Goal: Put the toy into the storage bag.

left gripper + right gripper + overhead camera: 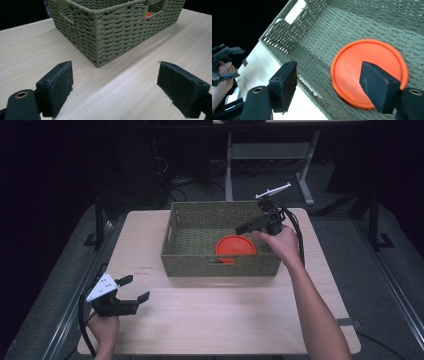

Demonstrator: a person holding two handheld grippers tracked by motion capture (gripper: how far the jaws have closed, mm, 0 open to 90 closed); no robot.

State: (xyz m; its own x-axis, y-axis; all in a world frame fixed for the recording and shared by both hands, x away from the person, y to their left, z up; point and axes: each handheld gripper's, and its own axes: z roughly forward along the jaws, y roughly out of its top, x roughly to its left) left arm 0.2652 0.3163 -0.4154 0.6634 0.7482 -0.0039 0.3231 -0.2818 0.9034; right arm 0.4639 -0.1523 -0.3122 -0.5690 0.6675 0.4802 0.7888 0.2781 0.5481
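Hovering above the woven basket (220, 262), the right gripper (328, 85) has its jaws released; the orange plate (367, 67) lies flat below them, apparently just deposited. Left gripper (115, 82) waits open-jawed over the surface (140, 95).

Left hand-held gripper (134, 289) sits low at the near left, jaws spread wide with nothing between them, hand (104, 326) gripping it from below. Right forearm stretches forward – its hand-held gripper (243, 229) points left, jaws apart, nothing gripped.
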